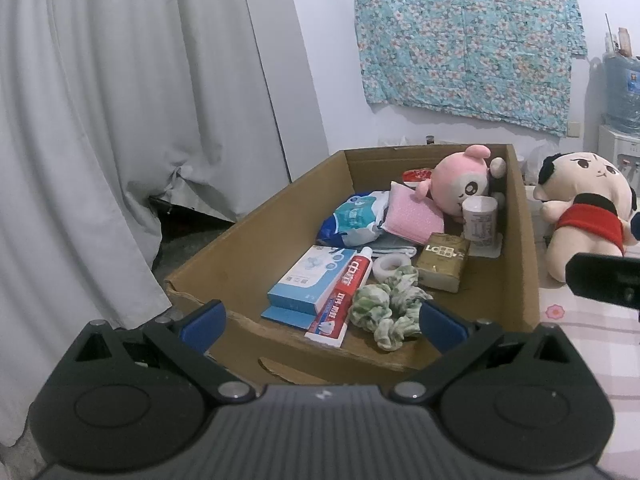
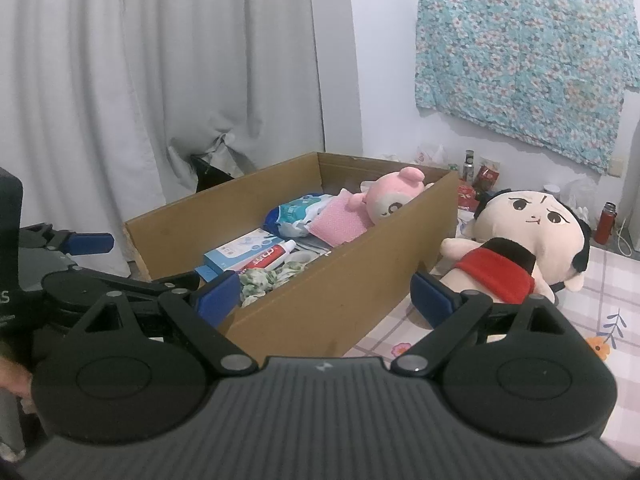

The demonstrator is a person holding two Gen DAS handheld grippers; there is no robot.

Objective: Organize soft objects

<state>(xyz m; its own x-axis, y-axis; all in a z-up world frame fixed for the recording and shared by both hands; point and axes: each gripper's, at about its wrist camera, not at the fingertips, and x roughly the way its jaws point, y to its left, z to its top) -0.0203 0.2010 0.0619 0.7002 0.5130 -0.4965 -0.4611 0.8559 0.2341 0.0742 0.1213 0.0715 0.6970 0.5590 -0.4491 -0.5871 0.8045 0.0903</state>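
Both grippers' blue padded fingers [image 1: 202, 320] spread empty before ruffled, seemingly fabric scrunchie [image 1: 386, 308] in corrugated cardboard box [image 1: 520, 248].

Open-topped brown cardboard box [image 1: 520, 248] admits entry from above. Floor crowded: green-white fabric scrunchie [image 1: 386, 306], red toothpaste tube [image 1: 340, 296], pink plush toy [image 1: 460, 184]. Left inner floor strip bare. Large cream doll [image 2: 516, 248] blocks outside right wall.
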